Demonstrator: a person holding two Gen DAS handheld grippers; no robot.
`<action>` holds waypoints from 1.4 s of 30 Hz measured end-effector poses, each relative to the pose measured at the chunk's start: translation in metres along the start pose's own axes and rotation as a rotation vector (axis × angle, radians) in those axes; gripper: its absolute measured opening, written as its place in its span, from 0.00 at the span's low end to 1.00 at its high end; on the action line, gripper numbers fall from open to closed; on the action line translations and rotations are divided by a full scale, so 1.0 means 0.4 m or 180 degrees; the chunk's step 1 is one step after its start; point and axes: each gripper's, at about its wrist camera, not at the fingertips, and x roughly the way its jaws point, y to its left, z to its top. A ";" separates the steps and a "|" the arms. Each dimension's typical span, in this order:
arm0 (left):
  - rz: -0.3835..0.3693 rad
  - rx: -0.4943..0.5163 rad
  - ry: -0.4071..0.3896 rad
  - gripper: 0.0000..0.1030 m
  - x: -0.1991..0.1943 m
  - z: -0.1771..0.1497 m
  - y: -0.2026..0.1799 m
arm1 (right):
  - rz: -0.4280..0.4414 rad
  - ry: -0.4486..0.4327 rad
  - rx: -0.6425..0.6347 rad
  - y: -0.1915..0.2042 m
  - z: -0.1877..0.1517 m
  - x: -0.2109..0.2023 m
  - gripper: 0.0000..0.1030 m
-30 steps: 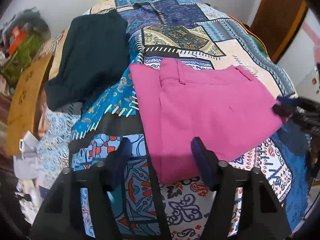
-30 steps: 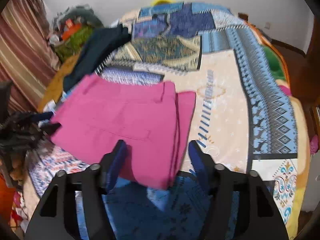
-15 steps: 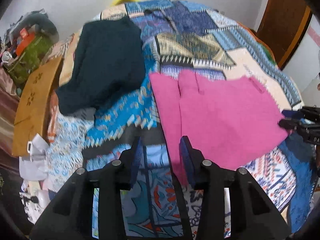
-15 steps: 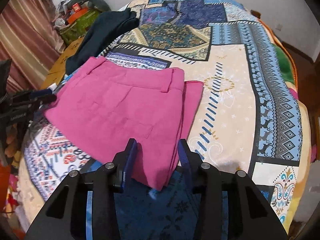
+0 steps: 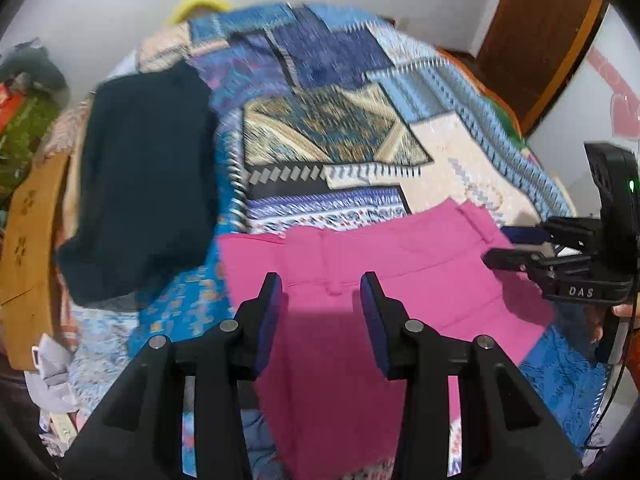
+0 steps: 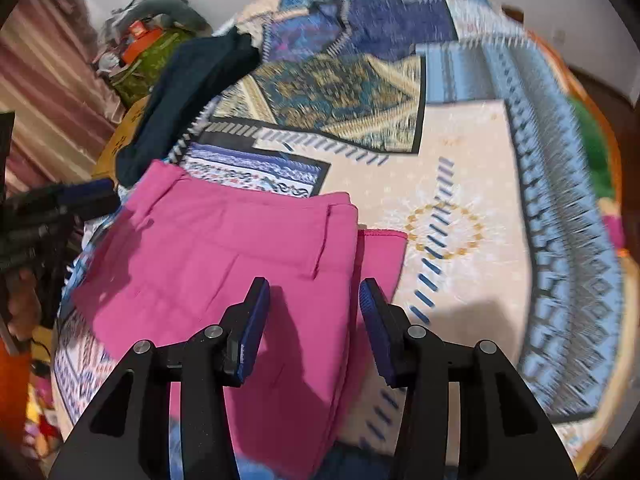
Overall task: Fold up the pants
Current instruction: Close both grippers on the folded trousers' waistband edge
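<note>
The pink pants (image 5: 400,264) lie folded flat on a patterned bedspread (image 5: 332,128). My left gripper (image 5: 320,284) hovers over their near left part, partly open, casting a shadow on the cloth; nothing is pinched. In the right wrist view the pants (image 6: 224,248) show a belt loop and a layered edge on the right. My right gripper (image 6: 314,286) stands above that edge, its jaws opening slightly, pads clear of the cloth. Each gripper shows in the other's view: the right gripper (image 5: 516,256) at the pants' right side, the left gripper (image 6: 80,196) at their left.
A dark folded garment (image 5: 144,200) lies on the bed's far left, also visible as dark cloth (image 6: 192,80). A wooden board (image 5: 28,248) and clutter sit off the left edge. A brown door (image 5: 536,40) is at the back right.
Both grippers have moved forward from the pants' near corners to over the cloth. The left jaws have narrowed. The pants lie as before.
</note>
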 end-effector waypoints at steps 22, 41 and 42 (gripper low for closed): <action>0.0419 0.0146 -0.0046 0.37 0.014 -0.059 -0.002 | -0.0268 -0.0070 -0.0583 0.048 -0.034 -0.027 0.28; -0.0367 -0.0570 0.0282 0.60 0.063 -0.090 0.078 | 0.0017 -0.0009 -0.0033 -0.012 -0.072 -0.009 0.67; -0.0398 -0.0588 0.0287 0.60 0.069 -0.085 0.079 | 0.0064 -0.0004 -0.0011 -0.011 -0.070 -0.001 0.67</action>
